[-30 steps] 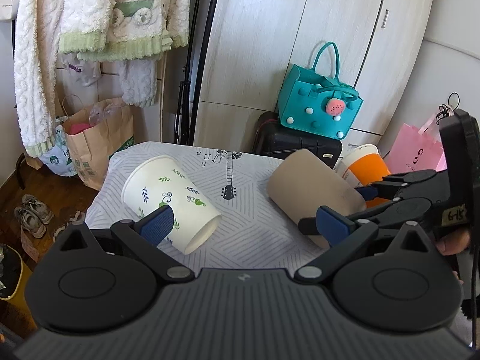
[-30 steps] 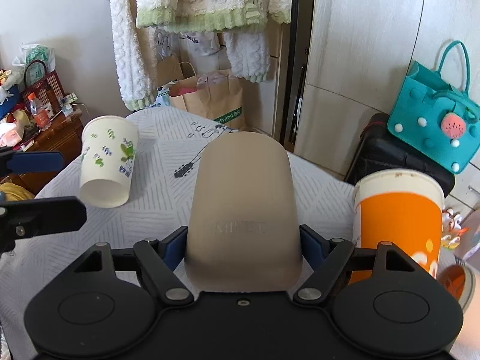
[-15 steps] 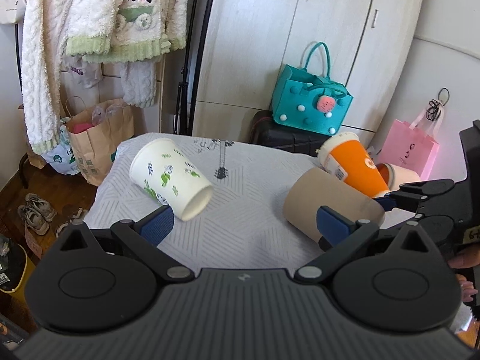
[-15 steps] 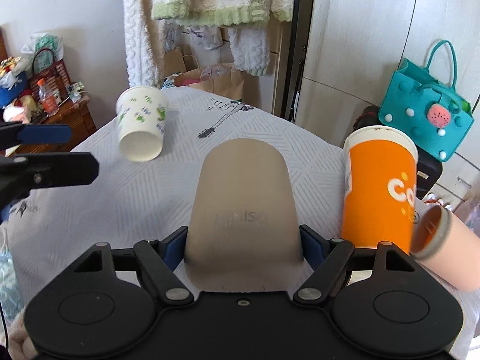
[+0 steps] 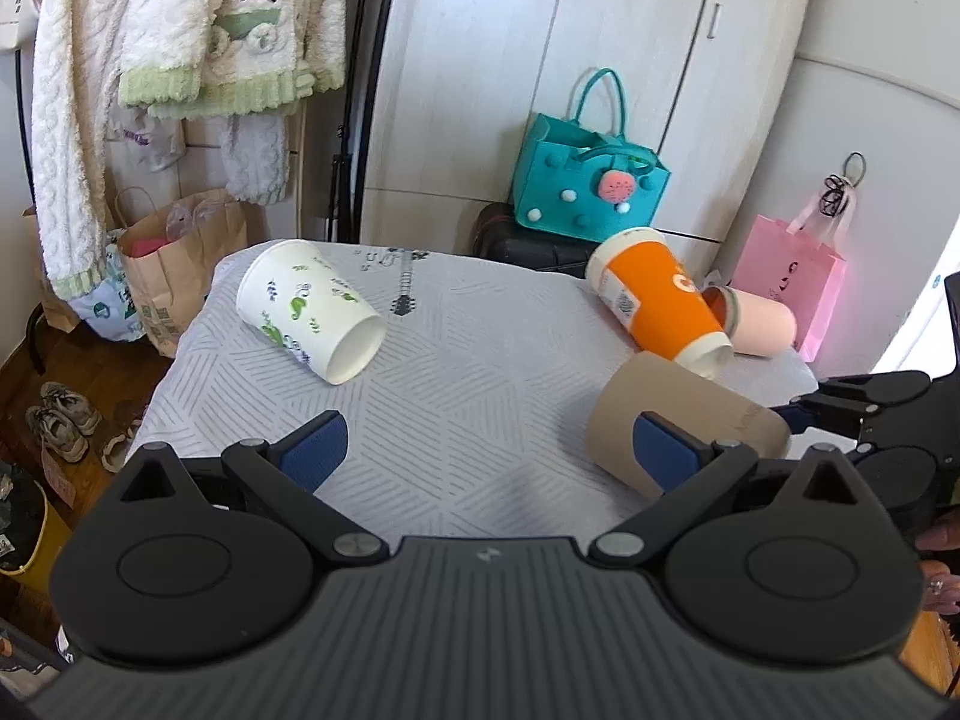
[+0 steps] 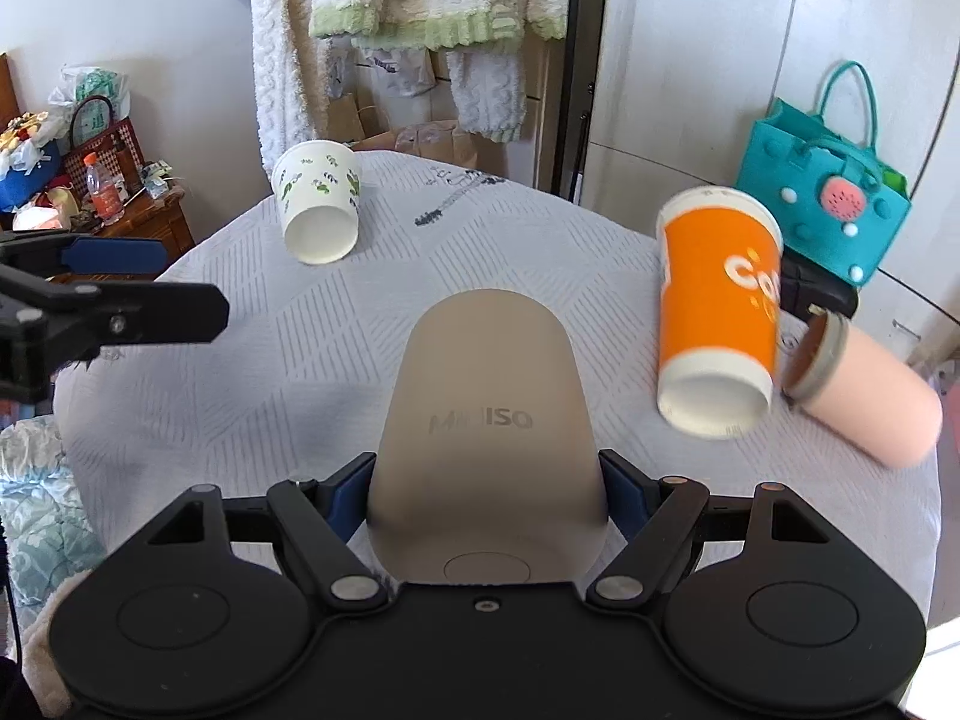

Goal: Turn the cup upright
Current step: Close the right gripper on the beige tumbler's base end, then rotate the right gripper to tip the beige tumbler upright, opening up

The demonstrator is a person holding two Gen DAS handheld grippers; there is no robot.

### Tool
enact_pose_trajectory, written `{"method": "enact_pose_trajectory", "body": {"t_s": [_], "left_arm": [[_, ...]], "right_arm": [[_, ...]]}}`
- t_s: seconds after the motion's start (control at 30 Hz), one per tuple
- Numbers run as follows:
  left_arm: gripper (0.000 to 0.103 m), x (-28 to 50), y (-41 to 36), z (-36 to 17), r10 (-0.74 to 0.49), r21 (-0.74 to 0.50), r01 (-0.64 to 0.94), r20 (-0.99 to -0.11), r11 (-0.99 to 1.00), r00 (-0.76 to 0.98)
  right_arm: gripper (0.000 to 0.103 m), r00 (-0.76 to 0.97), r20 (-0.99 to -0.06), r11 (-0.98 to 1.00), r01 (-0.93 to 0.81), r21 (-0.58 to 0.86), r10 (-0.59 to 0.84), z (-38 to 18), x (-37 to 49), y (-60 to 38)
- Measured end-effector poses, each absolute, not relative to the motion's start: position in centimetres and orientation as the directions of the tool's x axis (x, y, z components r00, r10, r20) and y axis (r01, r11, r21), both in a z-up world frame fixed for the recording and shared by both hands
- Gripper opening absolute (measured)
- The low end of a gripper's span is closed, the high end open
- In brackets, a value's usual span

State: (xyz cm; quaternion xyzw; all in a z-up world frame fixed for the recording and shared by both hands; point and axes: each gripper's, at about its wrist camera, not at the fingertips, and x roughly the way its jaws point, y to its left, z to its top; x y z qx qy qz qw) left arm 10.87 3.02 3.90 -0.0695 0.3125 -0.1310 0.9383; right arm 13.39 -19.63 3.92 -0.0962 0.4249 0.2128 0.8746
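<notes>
Right wrist view looks along a smooth matte beige cup (image 6: 489, 414), rounded like a dome at its far end and stamped with faint raised lettering on its side. The right gripper (image 6: 487, 495) pinches it: blue pads press its near end from either side, and its flat base with a round inset disc faces the camera. The cup lies lengthwise over a grey quilted tablecloth (image 6: 336, 354) stitched in angled line patterns, with a small guitar print near the far edge; whether the cup touches the cloth I cannot tell.

To its right an orange paper cup with a white rim (image 6: 717, 312) leans tilted, its pale bottom toward the viewer, touching a pale pink cylindrical tumbler with a grey rim band (image 6: 864, 396) that lies on its side. Far left on the cloth, a white paper cup printed with green leaves (image 6: 318, 204) lies tipped, its recessed bottom showing.

Left wrist view shows the left gripper (image 5: 489, 444) with its blue-padded fingers spread wide and holding nothing, above the cloth. The beige cup (image 5: 678, 426) sits partly behind its right finger, with the black linkage of the other gripper beyond. Fluffy cream knitwear with green trim (image 5: 198, 36) hangs behind, beside a teal felt tote bag (image 5: 591, 189) and a brown paper bag (image 5: 180, 264).
</notes>
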Motion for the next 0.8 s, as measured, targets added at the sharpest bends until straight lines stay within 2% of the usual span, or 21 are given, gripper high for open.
{"method": "enact_pose_trajectory", "body": {"t_s": [0.2,0.5,0.77,0.8], "left_arm": [[0.103,9.7,1.7,4.0,-0.322,-0.208,0.245,-0.571,0.947,0.755],[0.103,9.5,-1.1,3.0,-0.409,-0.264,0.313,-0.621,0.913,0.668],[0.103,11.1,-2.7,0.9,-0.593,-0.49,0.334,-0.644,0.805,0.484],[0.103,11.6,-3.0,0.4,-0.619,-0.527,0.326,-0.644,0.785,0.449]], "right_arm": [[0.081,0.556,-0.782,0.911,-0.412,0.033,0.28,3.9,11.0,-21.0],[0.081,0.536,-0.784,0.915,-0.392,0.098,0.314,2.4,9.8,-22.8],[0.083,0.522,-0.767,0.874,-0.476,0.101,0.373,2.7,8.8,-23.6],[0.086,0.524,-0.759,0.866,-0.489,0.102,0.386,2.9,8.5,-23.8]]}}
